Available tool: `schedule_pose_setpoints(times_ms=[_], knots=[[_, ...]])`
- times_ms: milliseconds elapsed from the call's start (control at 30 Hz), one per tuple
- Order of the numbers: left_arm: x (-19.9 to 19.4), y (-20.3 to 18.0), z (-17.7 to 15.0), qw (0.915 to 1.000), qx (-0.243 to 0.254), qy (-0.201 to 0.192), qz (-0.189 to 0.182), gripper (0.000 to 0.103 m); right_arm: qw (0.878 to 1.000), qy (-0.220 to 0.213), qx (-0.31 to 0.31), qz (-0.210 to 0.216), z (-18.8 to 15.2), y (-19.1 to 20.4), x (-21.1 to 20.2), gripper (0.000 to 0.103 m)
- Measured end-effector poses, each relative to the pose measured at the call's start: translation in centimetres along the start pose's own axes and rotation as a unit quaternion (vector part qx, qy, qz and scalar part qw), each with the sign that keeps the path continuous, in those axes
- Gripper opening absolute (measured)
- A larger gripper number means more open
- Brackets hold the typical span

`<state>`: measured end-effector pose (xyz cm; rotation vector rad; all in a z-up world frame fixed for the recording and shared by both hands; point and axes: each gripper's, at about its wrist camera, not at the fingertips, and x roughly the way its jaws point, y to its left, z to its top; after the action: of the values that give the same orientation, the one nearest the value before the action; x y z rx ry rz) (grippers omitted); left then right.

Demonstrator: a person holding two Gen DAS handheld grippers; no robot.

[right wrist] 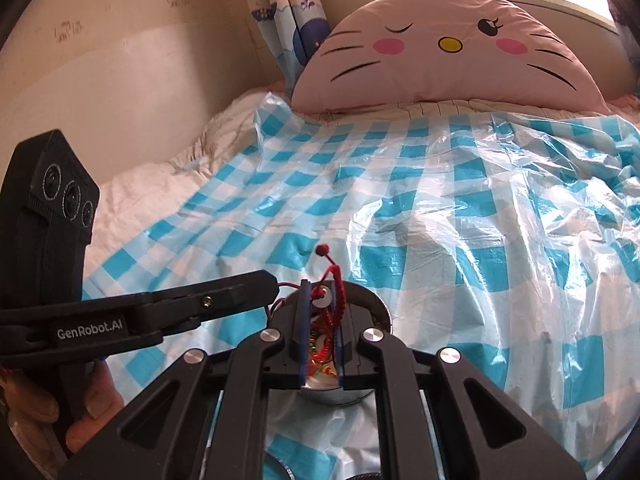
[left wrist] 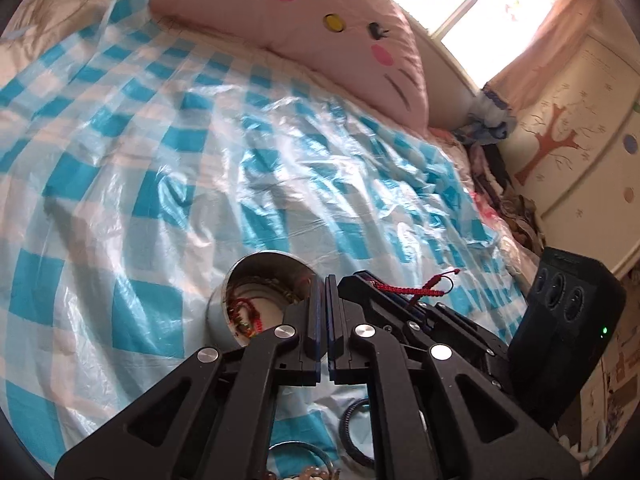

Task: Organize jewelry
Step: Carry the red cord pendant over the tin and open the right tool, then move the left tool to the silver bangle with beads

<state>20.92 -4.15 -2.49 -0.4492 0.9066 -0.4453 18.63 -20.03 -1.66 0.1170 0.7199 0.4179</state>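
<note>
Bangles came first: two rings lay nearest the left wrist camera, a dark ribbed bangle [left wrist: 352, 432] and a thin silvery bangle [left wrist: 298, 449], plus some blurry beads at the bottom edge. Left gripper [left wrist: 324, 280] had its fingers pressed together with nothing between them. Right gripper [right wrist: 322, 292] stood slightly parted around a red braided cord bracelet [right wrist: 332, 280] with a knotted tail sticking up; couldn't tell if the pads actually pinched it. Directly under it sat one round metal tin [left wrist: 224, 300] with more red and orange strings inside. Past that, the bed's blue checked plastic sheet [right wrist: 460, 208] was wrinkly but wide open, up to one pink cat-face pillow [right wrist: 452, 52].
</note>
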Motion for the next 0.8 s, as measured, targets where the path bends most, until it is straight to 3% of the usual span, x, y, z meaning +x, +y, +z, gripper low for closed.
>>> schedule_pose_setpoints(times_ms=[33, 67, 100, 233, 300, 400, 600, 800], knots=[[0.4, 0.8, 0.0, 0.9998, -0.01, 0.004, 0.014, 0.003, 1.0, 0.023, -0.016, -0.011, -0.1, 0.2, 1.3, 0.023], [0.4, 1.3, -0.1, 0.9995, -0.013, 0.003, 0.027, 0.003, 0.998, 0.041, -0.033, -0.026, -0.2, 0.5, 2.5, 0.046], [0.2, 1.7, -0.1, 0.9993, -0.013, -0.001, 0.034, 0.005, 0.997, 0.055, -0.05, -0.037, -0.3, 0.8, 3.4, 0.06], [-0.9, 2.8, -0.1, 0.9985, -0.024, -0.022, 0.044, 0.023, 0.995, 0.05, -0.074, -0.041, -0.9, 1.6, 2.9, 0.065], [-1.4, 3.0, -0.1, 0.9982, -0.032, -0.027, 0.043, 0.034, 0.997, 0.04, -0.06, -0.035, -1.0, 1.3, 1.8, 0.068], [-2.1, 2.8, -0.4, 0.998, -0.029, -0.033, 0.045, 0.04, 0.999, 0.029, -0.03, -0.023, -1.8, 0.2, 0.0, 0.07], [-2.8, 2.6, -1.3, 0.9979, -0.03, -0.032, 0.047, 0.048, 0.999, 0.022, 0.044, -0.021, -4.6, -2.4, -3.3, 0.072], [-3.0, 2.0, -4.0, 0.997, 0.005, -0.006, 0.077, 0.05, 0.993, 0.013, 0.115, -0.034, -8.4, -4.1, -6.9, 0.074]])
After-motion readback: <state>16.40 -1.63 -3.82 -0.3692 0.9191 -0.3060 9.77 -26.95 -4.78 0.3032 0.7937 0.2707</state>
